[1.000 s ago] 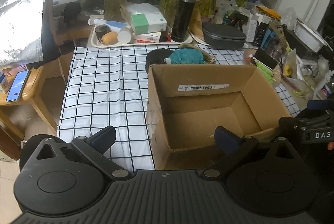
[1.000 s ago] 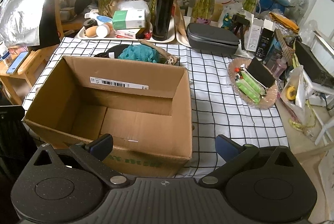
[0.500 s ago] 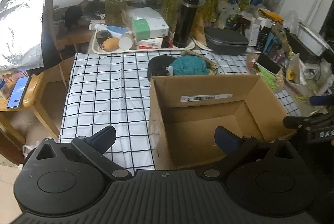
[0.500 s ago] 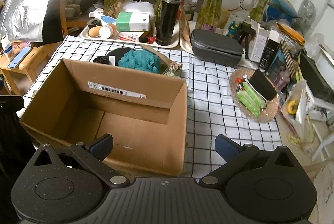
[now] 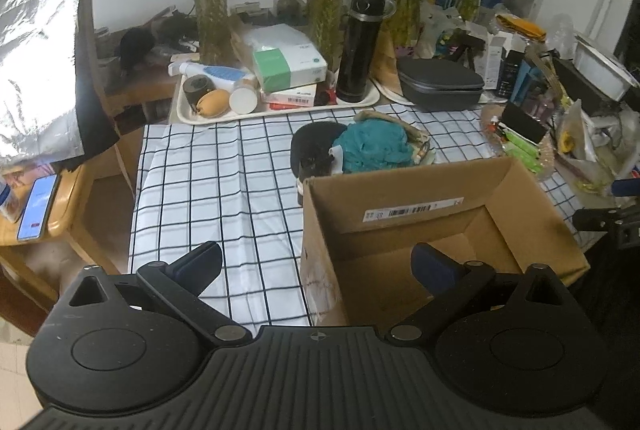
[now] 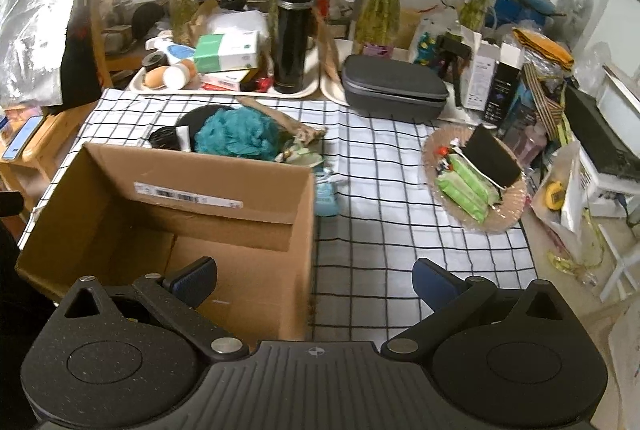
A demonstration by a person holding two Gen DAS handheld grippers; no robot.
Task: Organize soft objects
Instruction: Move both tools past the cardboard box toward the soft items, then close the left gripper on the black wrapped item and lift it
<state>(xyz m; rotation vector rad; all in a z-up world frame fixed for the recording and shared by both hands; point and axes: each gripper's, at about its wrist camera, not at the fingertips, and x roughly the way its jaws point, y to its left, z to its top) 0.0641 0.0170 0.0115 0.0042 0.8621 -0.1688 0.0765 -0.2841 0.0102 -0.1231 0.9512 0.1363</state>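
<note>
An open, empty cardboard box [image 5: 440, 226] [image 6: 168, 222] stands on the checked tablecloth [image 5: 224, 201] [image 6: 400, 230]. Behind it lies a pile of soft things: a teal bath pouf [image 5: 374, 147] [image 6: 236, 135], a black cloth item [image 5: 316, 149] [image 6: 168, 137], a patterned fabric piece [image 6: 302, 153] and a small light-blue item [image 6: 326, 195] by the box's right side. My left gripper [image 5: 316, 266] is open and empty, held near the box's front left corner. My right gripper [image 6: 314, 278] is open and empty, near the box's front right corner.
Trays at the back hold a black flask [image 5: 360, 45] [image 6: 292, 37], boxes and bottles. A grey case [image 6: 394, 87] and vases with bamboo stand there too. A woven plate [image 6: 476, 181] with green packets sits right. A phone [image 5: 38, 207] lies on a side table.
Both grippers have pulled back and risen, so the box looks smaller and the soft pile behind it shows more fully. Both jaws stay open.
</note>
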